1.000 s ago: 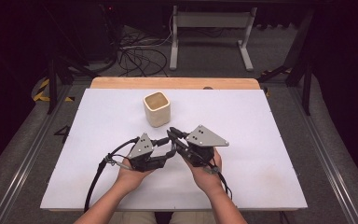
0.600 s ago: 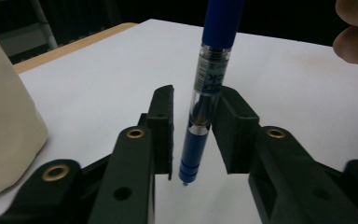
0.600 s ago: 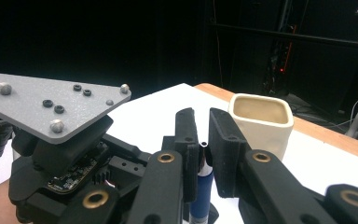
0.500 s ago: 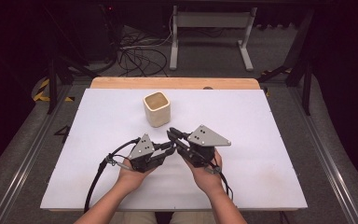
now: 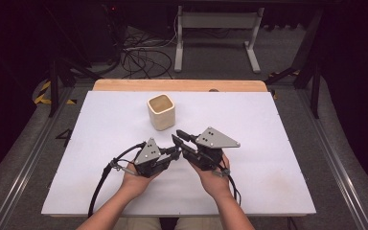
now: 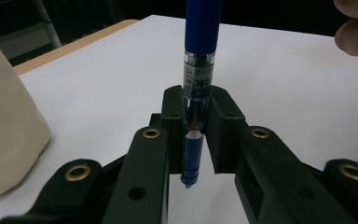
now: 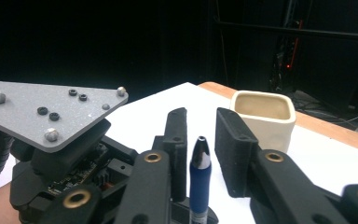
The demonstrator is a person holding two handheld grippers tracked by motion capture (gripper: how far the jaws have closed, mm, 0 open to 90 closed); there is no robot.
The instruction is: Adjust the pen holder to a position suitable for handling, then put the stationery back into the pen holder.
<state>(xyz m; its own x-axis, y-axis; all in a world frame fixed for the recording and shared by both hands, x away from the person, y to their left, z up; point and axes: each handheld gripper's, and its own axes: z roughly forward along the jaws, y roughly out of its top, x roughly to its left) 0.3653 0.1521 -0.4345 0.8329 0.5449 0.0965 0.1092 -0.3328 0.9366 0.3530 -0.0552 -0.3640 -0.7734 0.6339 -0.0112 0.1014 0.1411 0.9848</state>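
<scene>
Pen (image 6: 200,70): smooth glossy plastic, blue barrel, clear middle section with printed label; metal-looking tip in right gripper view.

Left gripper (image 6: 196,121): matt black plastic jaws, brass-coloured rivets, rough-textured pads.

Right gripper (image 7: 200,154): same matt black plastic; speckled grey plate on top, dull metal look, dark screws.

Cup (image 5: 161,111): cream ceramic look, matt, smooth outside, duller inside.

Table (image 5: 268,124): white matt sheet, smooth; bare pale wood strip along far edge.

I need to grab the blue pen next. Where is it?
The blue pen is clamped in the left gripper, between both grippers, just nearer than the cream cup.
</scene>
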